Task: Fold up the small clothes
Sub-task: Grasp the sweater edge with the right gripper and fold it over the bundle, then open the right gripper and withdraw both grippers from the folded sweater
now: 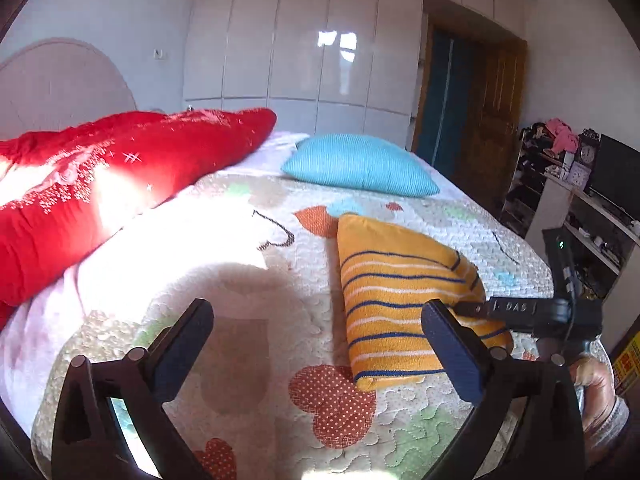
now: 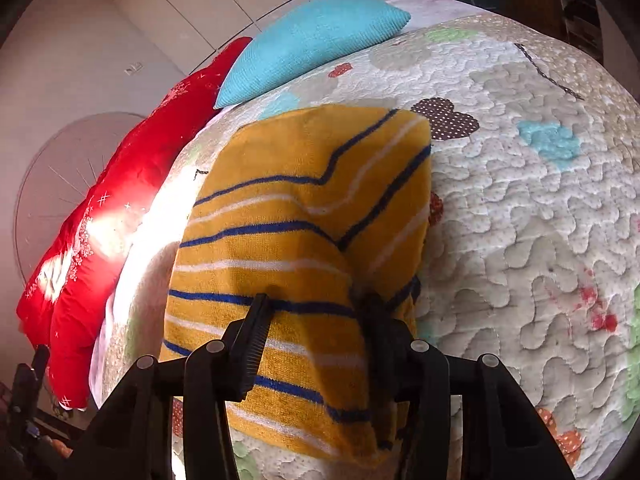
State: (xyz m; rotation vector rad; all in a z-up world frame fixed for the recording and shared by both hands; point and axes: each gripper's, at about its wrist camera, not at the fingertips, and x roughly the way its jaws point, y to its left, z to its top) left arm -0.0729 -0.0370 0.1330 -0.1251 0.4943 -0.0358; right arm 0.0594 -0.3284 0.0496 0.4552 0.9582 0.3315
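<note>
Left gripper [image 1: 318, 344]: in the left wrist view we log its jaws spread as wide as they go, nothing between them, hovering above the quilted bedspread [image 1: 248, 292] just left of the folded garment; we judge it clear of the work, its part of the fold done. Yellow striped garment [image 1: 400, 308]: small terry piece with blue and white stripes, lying folded into a compact block on the bedspread toward the bed's near right side. Right gripper [image 1: 516, 308], seen from this side: reaches in over the garment's right edge; white lettering on its body reads "DAS", the rest unreadable. A hand [image 1: 596, 384] in a knit cuff holds its handle. Further back, turquoise cushion [image 1: 360, 164] and red pillow [image 1: 120, 176], set at the head end, away from the folding area. Shelf unit at right carries a clock; no legible text. In the right wrist view we enter the right gripper [image 2: 316, 316] with jaws partly apart, straddling a raised fold of the garment [image 2: 304, 208] at its near edge; whether the pads actually press the cloth we cannot tell. We judge this placement serves to tuck or flatten the last fold. No brand or label shows on the garment.
</note>
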